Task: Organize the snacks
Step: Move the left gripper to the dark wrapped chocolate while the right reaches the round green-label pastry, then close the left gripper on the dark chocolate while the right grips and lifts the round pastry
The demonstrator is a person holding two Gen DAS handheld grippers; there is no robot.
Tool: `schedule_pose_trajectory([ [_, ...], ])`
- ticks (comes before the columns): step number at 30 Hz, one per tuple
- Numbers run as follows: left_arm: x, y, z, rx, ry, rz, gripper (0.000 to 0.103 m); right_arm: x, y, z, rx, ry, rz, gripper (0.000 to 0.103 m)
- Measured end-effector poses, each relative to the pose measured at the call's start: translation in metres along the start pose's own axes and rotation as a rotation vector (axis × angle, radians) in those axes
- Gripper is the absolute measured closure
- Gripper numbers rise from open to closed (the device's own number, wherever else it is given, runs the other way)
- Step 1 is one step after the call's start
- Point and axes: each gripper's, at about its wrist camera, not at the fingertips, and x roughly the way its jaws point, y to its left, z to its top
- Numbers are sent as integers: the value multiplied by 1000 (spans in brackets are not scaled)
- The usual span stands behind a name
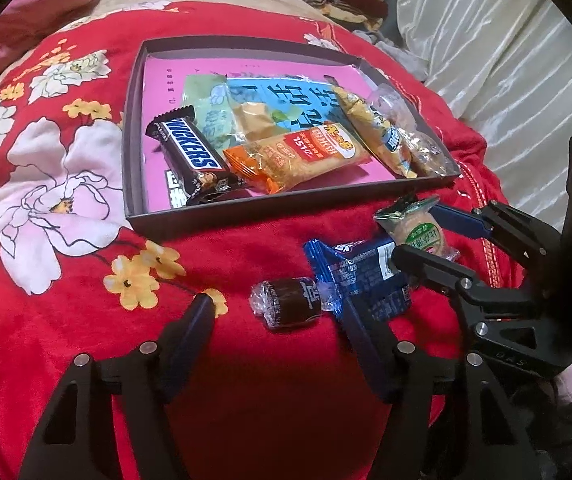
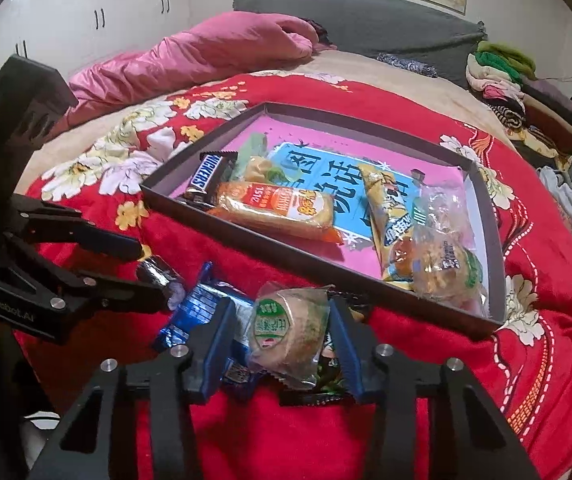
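The right hand-held gripper [image 2: 286, 332] squeezes the round green cake [image 2: 288, 330]. Only the left view shows the brown candy [image 1: 286, 309] between the left hand-held gripper's [image 1: 275, 312] half-wide fingers, box [image 1: 245, 210] at twelve o'clock.

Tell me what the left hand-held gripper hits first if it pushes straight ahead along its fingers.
Probably the dark wrapped candy, lying on the red blanket between the left hand-held gripper fingers' tips. Beyond it, the tray wall. Depth is uncertain.

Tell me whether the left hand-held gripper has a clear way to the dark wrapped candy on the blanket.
Probably yes: the dark wrapped candy lies uncovered between the left hand-held gripper fingers, the blue packet only beside it.
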Motion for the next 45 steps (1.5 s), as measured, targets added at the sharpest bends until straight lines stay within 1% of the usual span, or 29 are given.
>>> schedule_pose_trajectory([
  [3,4,-1,1,-4,2,4,38,1,2,0,-12,4,-9,57],
  [6,8,-3,2,-5,6,19,38,5,4,-1,-33,14,-30,57],
  [11,17,-6,3,-8,4,42,38,8,5,0,-55,14,-39,57],
  [14,19,-7,2,-14,-4,49,40,9,5,0,-65,17,-42,61],
  [20,20,-5,2,-26,-12,54,46,3,6,0,-58,3,-26,62],
  [24,19,-4,2,-29,-11,57,50,-4,12,-2,-61,-12,4,63],
  [26,18,-3,3,-31,-10,57,52,-6,10,-2,-37,-19,34,63],
  [28,18,-1,3,-31,-10,58,53,-1,6,-4,-8,4,62,63],
  [29,17,-1,2,-30,-9,60,53,3,6,-5,-4,20,62,63],
  [32,17,-1,2,-29,-8,62,54,7,13,-7,-51,34,44,63],
  [34,17,0,2,-32,-8,56,58,8,14,-8,-58,40,40,63],
  [35,17,0,2,-34,-7,52,63,8,14,-8,-55,42,42,63],
  [36,17,-1,2,-35,-4,43,65,8,13,-8,-47,46,42,66],
  [40,18,-3,2,-28,-2,39,67,4,9,-9,-16,42,64,67],
  [45,14,0,3,-52,-4,15,67,-3,5,-7,24,20,100,67],
])
